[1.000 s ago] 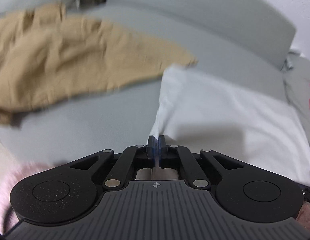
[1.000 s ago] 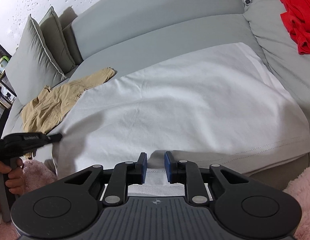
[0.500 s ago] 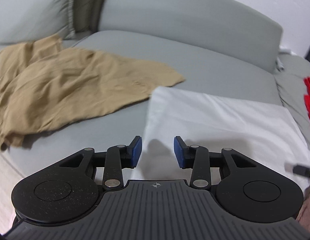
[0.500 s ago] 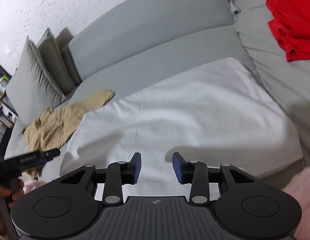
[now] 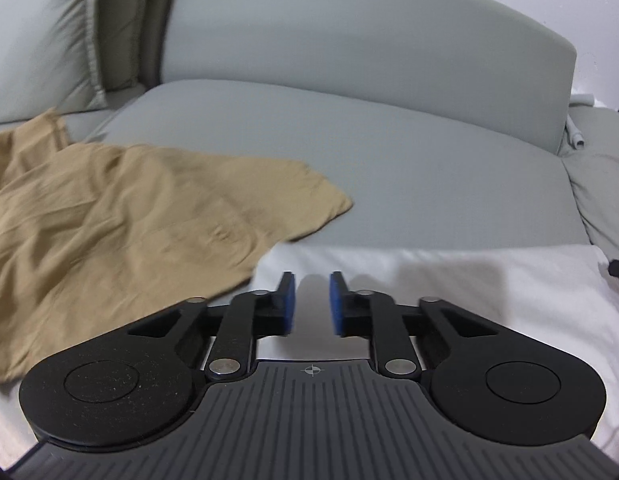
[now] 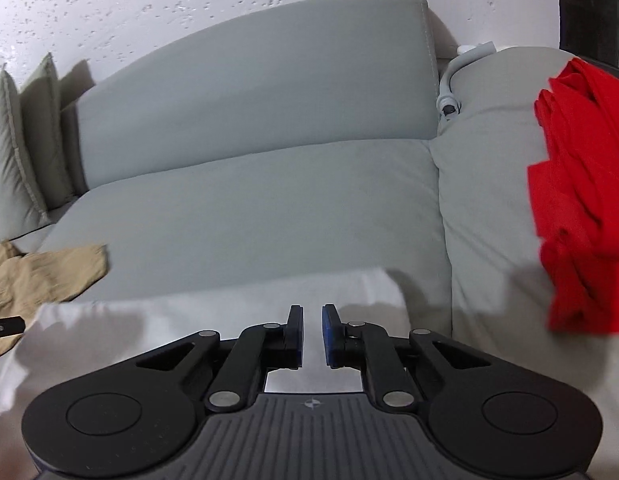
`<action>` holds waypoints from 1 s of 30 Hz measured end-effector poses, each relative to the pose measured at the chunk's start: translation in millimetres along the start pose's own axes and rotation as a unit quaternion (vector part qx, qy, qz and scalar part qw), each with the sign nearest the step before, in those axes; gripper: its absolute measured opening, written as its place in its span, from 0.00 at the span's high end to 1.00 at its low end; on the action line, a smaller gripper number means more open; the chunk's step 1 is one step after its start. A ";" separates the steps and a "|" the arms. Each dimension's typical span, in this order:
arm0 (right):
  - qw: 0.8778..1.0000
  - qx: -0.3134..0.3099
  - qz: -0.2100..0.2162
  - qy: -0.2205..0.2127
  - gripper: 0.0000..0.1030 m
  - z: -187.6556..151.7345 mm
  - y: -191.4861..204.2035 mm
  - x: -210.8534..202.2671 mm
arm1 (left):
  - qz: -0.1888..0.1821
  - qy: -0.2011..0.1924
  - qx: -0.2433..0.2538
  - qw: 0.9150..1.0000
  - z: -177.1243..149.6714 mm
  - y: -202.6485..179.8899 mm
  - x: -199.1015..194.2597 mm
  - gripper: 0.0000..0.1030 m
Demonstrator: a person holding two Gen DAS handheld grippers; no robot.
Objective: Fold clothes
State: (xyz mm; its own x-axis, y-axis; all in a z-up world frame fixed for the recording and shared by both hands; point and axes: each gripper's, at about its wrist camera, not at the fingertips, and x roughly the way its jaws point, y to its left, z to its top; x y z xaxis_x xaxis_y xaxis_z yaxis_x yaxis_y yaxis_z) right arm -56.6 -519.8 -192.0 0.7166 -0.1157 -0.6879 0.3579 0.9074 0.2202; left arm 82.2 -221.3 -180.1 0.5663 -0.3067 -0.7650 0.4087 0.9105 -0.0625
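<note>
The white cloth lies flat on the grey sofa, at the front edge of the seat. The left gripper hangs over its left end. Its jaws are closing w/ a small gap, and nothing is pinched between the blue pads. The right gripper hangs over the cloth's right end, near the corner. Its jaws are closing too, gap small, nothing held. The cloth looks like it's folded, but the pic is blurry so I can't be sure. A tan garment lies crumpled on the seat to the left, its edge touching the white cloth. A red garment sits on the sofa's right arm, well apart. Grey pillows lean at the far left.
</note>
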 end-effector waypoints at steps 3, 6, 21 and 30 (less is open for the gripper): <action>1.000 -0.007 0.026 -0.006 0.88 6.3 8.0 22.0 | 0.006 0.003 0.014 1.000 5.4 -10.2 18.5 0.87; 1.000 -0.018 0.000 0.018 0.89 7.2 5.6 39.9 | 0.037 0.032 0.038 0.998 7.3 -14.8 49.4 0.90; 0.993 -0.043 0.102 0.036 0.87 -0.5 2.1 4.8 | -0.003 -0.002 0.079 0.997 -13.3 -48.2 6.3 0.82; 0.990 -0.030 -0.105 0.093 0.92 -11.0 -51.1 2.6 | 0.072 0.030 0.076 0.994 -42.9 -32.2 10.1 0.83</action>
State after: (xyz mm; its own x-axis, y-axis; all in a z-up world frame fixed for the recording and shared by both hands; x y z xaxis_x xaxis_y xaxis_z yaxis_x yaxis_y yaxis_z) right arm -79.6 -562.0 -212.7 0.5048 -0.2337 -0.8310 0.4468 0.8944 0.0199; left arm 44.1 -241.8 -213.3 0.5859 -0.1546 -0.7955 0.4314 0.8905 0.1446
